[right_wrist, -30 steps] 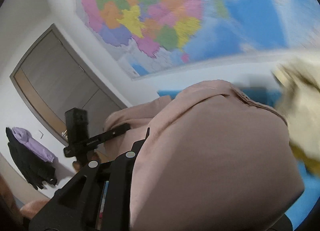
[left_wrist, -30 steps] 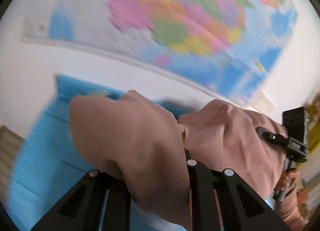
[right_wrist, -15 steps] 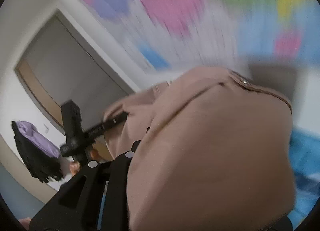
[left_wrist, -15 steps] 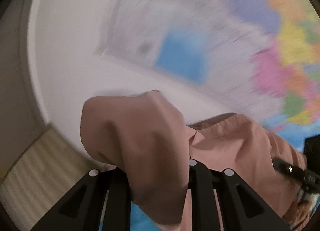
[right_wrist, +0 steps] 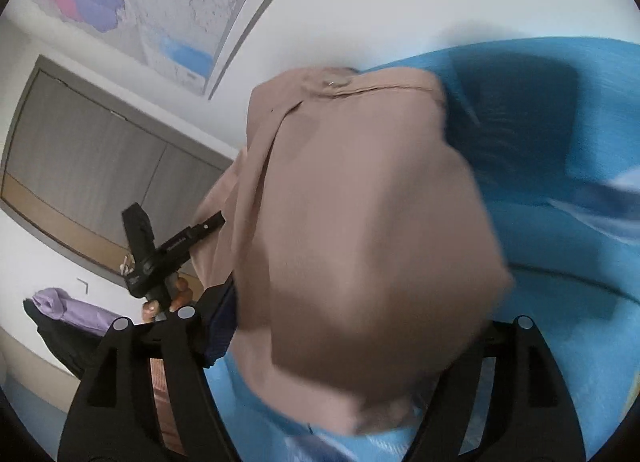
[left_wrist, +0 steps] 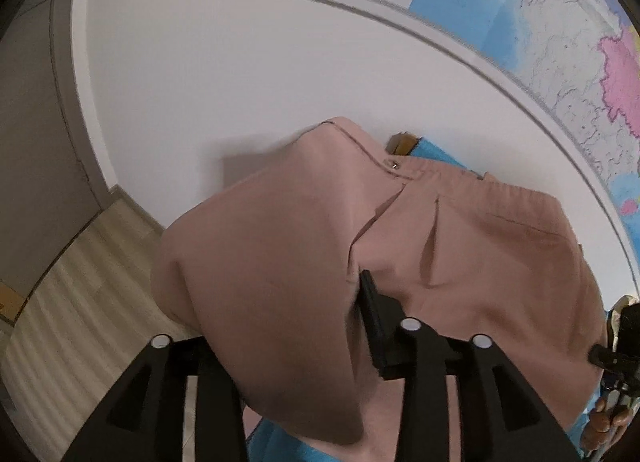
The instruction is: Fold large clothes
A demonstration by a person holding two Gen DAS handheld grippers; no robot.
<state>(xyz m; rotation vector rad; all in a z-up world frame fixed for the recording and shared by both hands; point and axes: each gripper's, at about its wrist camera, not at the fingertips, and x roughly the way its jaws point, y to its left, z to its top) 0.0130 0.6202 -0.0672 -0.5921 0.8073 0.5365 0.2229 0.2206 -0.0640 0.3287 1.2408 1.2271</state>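
A large dusty-pink garment (left_wrist: 288,246), with a waistband and a small metal clasp at its top, hangs in the air between my two grippers. My left gripper (left_wrist: 352,302) is shut on one side of the garment; cloth drapes over its left finger. My right gripper (right_wrist: 320,326) is shut on the other side of the garment (right_wrist: 360,222), which bulges over the fingers and hides them. The left gripper (right_wrist: 172,250) shows in the right wrist view, with the cloth stretched between the two.
A blue-covered surface (right_wrist: 560,222) lies below and to the right. A wall map (left_wrist: 540,22) hangs on the white wall. A grey cabinet (right_wrist: 80,166) stands at left, with dark and purple clothes (right_wrist: 68,314) near it. Wooden floor (left_wrist: 80,294) is at left.
Both grippers have swung with the garment, so the views turned from the map toward the wall, floor and blue surface. The garment stays held up, spread between them.
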